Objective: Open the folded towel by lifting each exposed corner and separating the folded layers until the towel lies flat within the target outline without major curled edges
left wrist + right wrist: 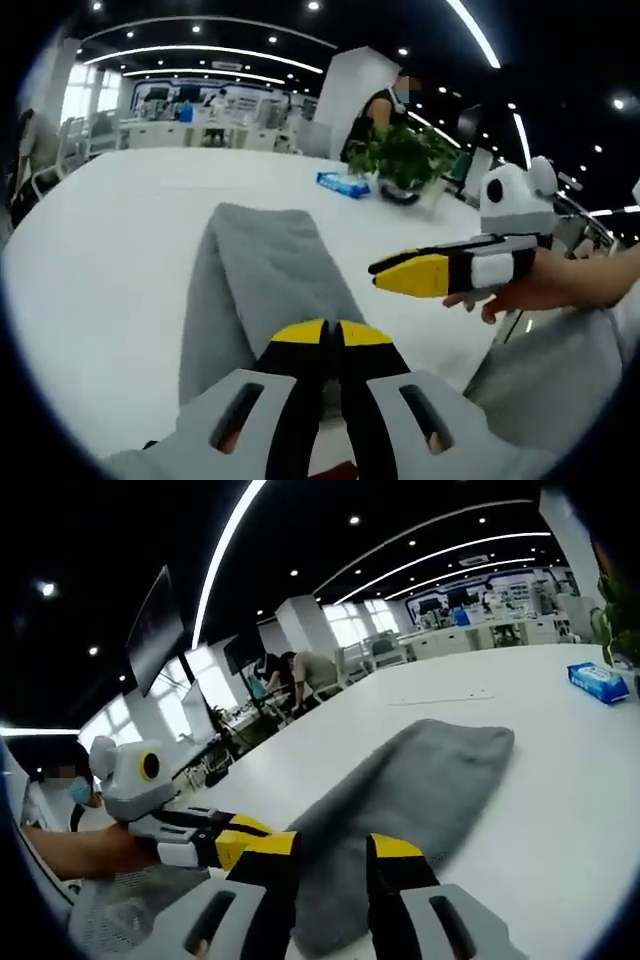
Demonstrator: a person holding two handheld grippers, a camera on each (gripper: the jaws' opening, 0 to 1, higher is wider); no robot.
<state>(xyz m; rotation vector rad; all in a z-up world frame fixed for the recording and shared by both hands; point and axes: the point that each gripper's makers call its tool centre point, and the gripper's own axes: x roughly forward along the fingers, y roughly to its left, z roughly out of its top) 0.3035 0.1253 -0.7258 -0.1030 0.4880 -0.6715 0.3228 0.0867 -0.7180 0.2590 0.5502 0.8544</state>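
just ahead of the left tool (333, 335), the folded towel (262, 290)

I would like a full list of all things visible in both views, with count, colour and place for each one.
towel: one, grey, folded long, lying on the table in front of both grippers.
table: one, white, under the towel.
tissue pack: one, blue, on the table beyond the towel.
potted plant: one, green, on the table beside the tissue pack.
people: a few in the background, near desks.
left hand-held gripper: one, yellow tips, jaws together at the towel's near end.
right hand-held gripper: one, yellow tips, jaws apart over the towel's near end.
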